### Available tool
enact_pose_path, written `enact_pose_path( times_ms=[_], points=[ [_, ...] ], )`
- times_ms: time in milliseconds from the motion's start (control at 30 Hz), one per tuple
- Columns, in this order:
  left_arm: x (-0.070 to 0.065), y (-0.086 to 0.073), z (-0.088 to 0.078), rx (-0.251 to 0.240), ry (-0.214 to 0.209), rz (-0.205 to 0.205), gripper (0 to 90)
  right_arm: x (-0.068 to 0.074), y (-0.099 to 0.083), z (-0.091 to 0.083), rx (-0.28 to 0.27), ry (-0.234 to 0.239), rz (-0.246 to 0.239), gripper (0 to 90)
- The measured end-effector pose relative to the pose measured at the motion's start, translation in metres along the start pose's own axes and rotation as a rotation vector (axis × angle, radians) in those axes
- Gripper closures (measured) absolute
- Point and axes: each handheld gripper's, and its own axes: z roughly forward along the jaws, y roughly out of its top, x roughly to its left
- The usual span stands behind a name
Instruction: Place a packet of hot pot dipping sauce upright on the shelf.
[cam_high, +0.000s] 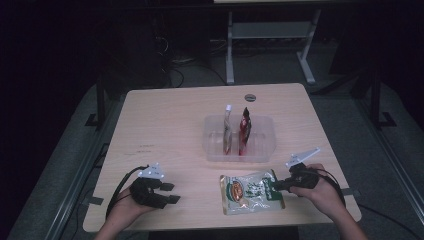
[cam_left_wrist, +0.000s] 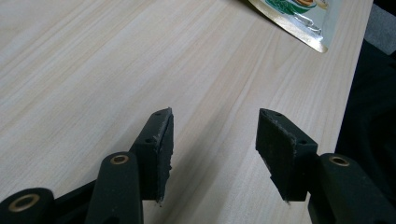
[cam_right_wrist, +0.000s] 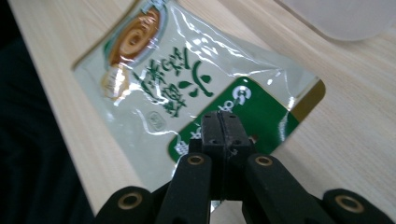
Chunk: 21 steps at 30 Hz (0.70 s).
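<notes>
A white and green snack pouch (cam_high: 250, 192) lies flat near the table's front edge, and its green end (cam_right_wrist: 261, 107) faces my right gripper. My right gripper (cam_high: 272, 186) has its jaws pressed together on that green end (cam_right_wrist: 223, 122), pinching the pouch's film from above. My left gripper (cam_high: 172, 192) rests at the front left on bare tabletop, jaws apart (cam_left_wrist: 214, 140) with nothing between them. A gold-edged corner of the pouch (cam_left_wrist: 299, 23) shows far ahead of it.
A clear plastic tray (cam_high: 212, 150) stands behind the pouch, with a tan pouch (cam_high: 227, 130) and a red pouch (cam_high: 244, 131) upright in it. The tray's corner (cam_right_wrist: 345, 18) shows in the right gripper view. A round grommet (cam_high: 250, 97) sits at the table's far edge.
</notes>
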Motion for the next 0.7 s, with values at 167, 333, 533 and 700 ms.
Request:
enact_pose_path(
  times_ms=[167, 333, 533, 700],
  points=[
    [0.001, 0.0, 0.0, 0.006, -0.002, 0.009, 46.0, -0.009, 0.001, 0.004, 0.0, -0.015, 0.026, 90.0],
    [0.0, 0.0, 0.001, 0.002, -0.003, 0.004, 46.0, -0.013, -0.001, 0.011, 0.005, -0.024, 0.033, 90.0],
    [0.0, 0.0, 0.001, 0.012, -0.006, 0.015, 46.0, -0.012, 0.002, 0.017, 0.02, -0.023, 0.022, 90.0],
    [-0.001, 0.002, 0.002, 0.016, -0.011, 0.022, 45.9, -0.012, 0.01, 0.024, 0.02, -0.013, 0.009, 90.0]
  ],
)
